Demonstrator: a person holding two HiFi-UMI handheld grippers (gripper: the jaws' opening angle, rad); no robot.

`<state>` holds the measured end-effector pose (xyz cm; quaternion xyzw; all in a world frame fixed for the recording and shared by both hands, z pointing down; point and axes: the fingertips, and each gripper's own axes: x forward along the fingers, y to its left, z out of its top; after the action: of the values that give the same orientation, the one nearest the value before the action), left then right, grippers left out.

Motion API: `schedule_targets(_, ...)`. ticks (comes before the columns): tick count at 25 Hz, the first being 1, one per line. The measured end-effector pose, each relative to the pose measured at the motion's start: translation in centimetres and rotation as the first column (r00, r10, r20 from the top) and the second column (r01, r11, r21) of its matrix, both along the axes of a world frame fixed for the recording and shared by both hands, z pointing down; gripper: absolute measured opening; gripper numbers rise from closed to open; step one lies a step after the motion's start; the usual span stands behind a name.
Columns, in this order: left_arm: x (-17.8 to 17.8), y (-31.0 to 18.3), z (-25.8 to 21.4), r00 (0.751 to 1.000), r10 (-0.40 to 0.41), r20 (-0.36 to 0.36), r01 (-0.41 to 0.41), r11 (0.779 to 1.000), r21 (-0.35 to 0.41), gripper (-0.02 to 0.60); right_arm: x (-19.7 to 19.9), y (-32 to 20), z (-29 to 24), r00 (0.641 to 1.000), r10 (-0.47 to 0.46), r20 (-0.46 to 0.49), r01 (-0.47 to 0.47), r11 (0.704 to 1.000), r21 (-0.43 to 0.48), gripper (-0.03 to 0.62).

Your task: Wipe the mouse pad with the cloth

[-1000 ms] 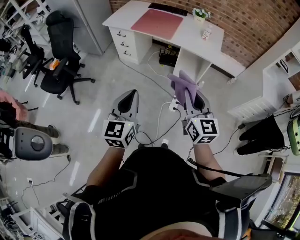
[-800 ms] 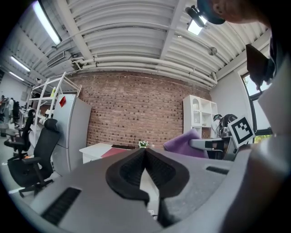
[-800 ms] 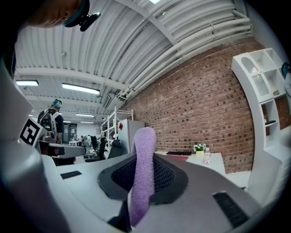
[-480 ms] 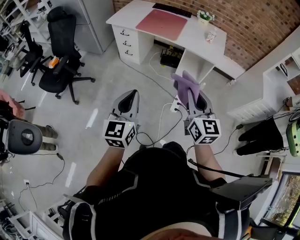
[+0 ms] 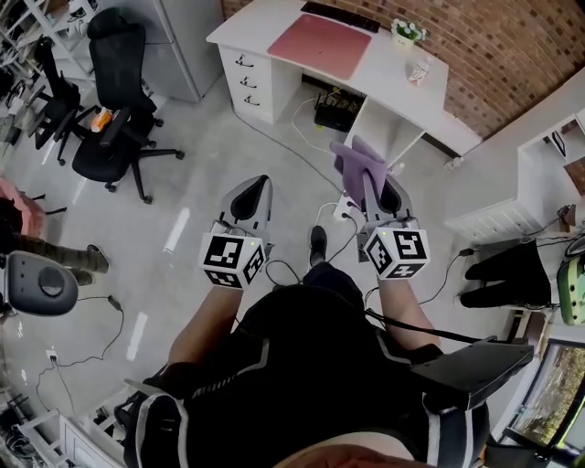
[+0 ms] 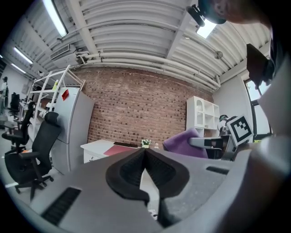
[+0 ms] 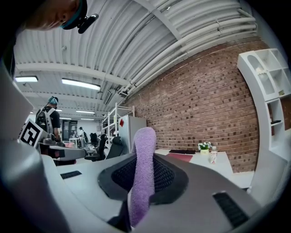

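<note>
The pink mouse pad [image 5: 319,46] lies on a white desk [image 5: 256,27] far ahead by the brick wall; it also shows small as the mouse pad [image 7: 181,157] and the mouse pad [image 6: 122,149] in the gripper views. My right gripper [image 5: 366,187] is shut on the purple cloth [image 5: 356,163], which sticks up between its jaws as the cloth [image 7: 142,175]. My left gripper [image 5: 250,196] is shut with nothing in it. Both are held in the air, well short of the desk.
A keyboard [image 5: 340,16], a small flower pot [image 5: 407,32] and a cup [image 5: 419,73] stand on the desk. Black office chairs [image 5: 119,101] are at the left. Cables and a power strip [image 5: 340,210] lie on the floor ahead. White shelving [image 5: 548,137] is at the right.
The view has shifted closer to the desk. A foot now shows on the floor between the grippers. Both grippers keep their pose and hold.
</note>
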<state>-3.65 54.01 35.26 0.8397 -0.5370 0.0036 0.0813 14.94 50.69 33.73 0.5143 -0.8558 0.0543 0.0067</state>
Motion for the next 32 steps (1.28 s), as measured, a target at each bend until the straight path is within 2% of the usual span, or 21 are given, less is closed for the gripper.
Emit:
schedule_targets(6, 0.4, -5.6, -0.7, 0.999, -0.033, 0.015, 0.032, 0.999, 0.008, 0.003, 0.4, -6.7, -0.5, 0.999, -0.038, 0.01, 0.038, 0.999, 0.01, 0.061)
schedule_targets(11, 2.0, -10.9, -1.5, 0.999, -0.029, 0.032, 0.029, 0.999, 0.015, 0.003, 1.5, -12.5, -1.3, 0.998, -0.067, 0.014, 0.067, 0.997, 0.027, 0.061)
schedule_targets(14, 2.9, -14.1, -1.3, 0.999, -0.046, 0.026, 0.046, 0.999, 0.001, 0.003, 2.6, -15.6, -1.2, 0.997, -0.078, 0.021, 0.077, 0.997, 0.028, 0.061)
schedule_targets(17, 4.5, -17.0, -1.3, 0.999, -0.029, 0.038, 0.029, 0.999, -0.014, 0.003, 4.1, -18.3, -1.1, 0.997, -0.074, 0.034, 0.073, 0.997, 0.017, 0.061)
schedule_targets(27, 10.0, -24.0, -0.3, 0.997, 0.002, 0.079, 0.002, 0.999, -0.042, 0.003, 9.1, -24.4, 0.2, 0.994, -0.078, 0.071, 0.078, 0.997, 0.001, 0.061)
schedule_targets(32, 11.5, -26.2, 0.1, 0.994, -0.008, 0.112, 0.016, 0.998, -0.066, 0.003, 10.3, -26.7, 1.2, 0.99, -0.11, 0.085, 0.112, 0.993, -0.024, 0.061)
